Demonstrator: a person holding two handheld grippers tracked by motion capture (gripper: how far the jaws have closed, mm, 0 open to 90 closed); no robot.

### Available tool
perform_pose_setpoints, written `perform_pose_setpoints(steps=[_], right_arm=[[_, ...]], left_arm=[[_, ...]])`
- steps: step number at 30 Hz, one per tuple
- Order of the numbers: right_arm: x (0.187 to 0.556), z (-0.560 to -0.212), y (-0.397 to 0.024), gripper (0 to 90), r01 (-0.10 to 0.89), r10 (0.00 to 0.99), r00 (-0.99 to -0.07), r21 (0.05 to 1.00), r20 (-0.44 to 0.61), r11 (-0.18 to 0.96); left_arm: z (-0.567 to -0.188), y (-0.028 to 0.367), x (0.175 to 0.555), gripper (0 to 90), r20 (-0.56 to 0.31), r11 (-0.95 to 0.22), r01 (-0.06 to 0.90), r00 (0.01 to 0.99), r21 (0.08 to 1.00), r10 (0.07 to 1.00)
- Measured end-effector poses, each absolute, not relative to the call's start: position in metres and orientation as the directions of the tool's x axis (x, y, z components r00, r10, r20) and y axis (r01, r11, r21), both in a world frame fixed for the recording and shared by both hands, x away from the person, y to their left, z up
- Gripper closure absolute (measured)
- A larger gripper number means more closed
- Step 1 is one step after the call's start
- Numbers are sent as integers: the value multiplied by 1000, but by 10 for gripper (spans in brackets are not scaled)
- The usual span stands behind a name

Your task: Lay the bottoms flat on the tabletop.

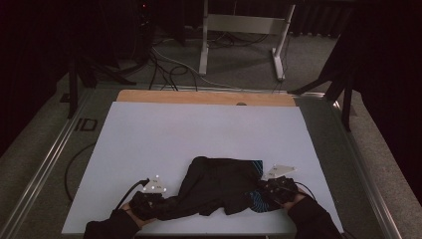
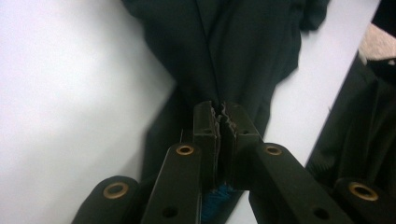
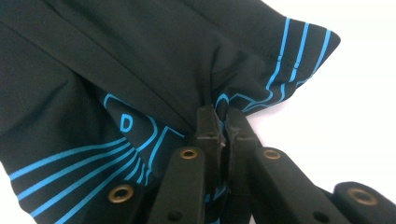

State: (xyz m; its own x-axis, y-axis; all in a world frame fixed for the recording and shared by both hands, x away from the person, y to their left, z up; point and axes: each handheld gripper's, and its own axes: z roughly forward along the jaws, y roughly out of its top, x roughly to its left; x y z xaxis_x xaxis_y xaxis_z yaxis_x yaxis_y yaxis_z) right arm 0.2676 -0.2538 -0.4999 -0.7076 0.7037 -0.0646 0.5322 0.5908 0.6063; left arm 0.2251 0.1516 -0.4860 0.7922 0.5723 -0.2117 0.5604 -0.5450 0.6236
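A black garment (image 1: 219,181) with bright blue stripes lies crumpled on the white table top (image 1: 199,129) near its front edge. My left gripper (image 1: 157,205) holds the garment's left end, a long narrow part. In the left gripper view the jaws of my left gripper (image 2: 221,114) are pressed together on dark cloth (image 2: 243,51). My right gripper (image 1: 263,195) holds the right end, where the blue print lies. In the right gripper view my right gripper (image 3: 222,116) pinches a fold of the striped cloth (image 3: 140,60), which bunches at the jaw tips.
A wooden strip (image 1: 204,97) runs along the table's far edge. Metal rails (image 1: 45,164) flank the table. On the floor beyond are cables (image 1: 164,69), the white legs of a desk frame (image 1: 204,45) and black stands (image 1: 343,84). Dark sleeves enter from the bottom.
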Motion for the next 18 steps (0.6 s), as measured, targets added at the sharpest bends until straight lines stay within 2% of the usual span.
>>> perform_pose_setpoints(steps=[2, 5, 8, 12, 15, 18], right_arm=[[270, -493, -255, 768, 527, 707, -704, 620, -64, 581], [278, -479, -257, 634, 511, 727, -682, 661, -76, 549], [291, -468, -260, 591, 521, 760, -648, 694, -57, 496], [311, -470, -261, 527, 557, 806, -591, 710, -25, 430], [323, -482, -258, 480, 594, 820, -572, 684, -10, 423], [331, -496, -255, 480, 631, 829, -559, 649, -1, 426]], left_arm=[[-474, 158, 233, 809, -194, -523, 552, 785, 649, 588], [-461, 163, 244, 687, -163, -494, 545, 766, 677, 622], [-457, 167, 260, 602, -161, -472, 560, 743, 681, 649], [-464, 164, 280, 589, -183, -436, 592, 710, 677, 680], [-475, 155, 290, 561, -208, -439, 613, 706, 657, 677], [-486, 146, 296, 544, -227, -460, 627, 714, 629, 662]])
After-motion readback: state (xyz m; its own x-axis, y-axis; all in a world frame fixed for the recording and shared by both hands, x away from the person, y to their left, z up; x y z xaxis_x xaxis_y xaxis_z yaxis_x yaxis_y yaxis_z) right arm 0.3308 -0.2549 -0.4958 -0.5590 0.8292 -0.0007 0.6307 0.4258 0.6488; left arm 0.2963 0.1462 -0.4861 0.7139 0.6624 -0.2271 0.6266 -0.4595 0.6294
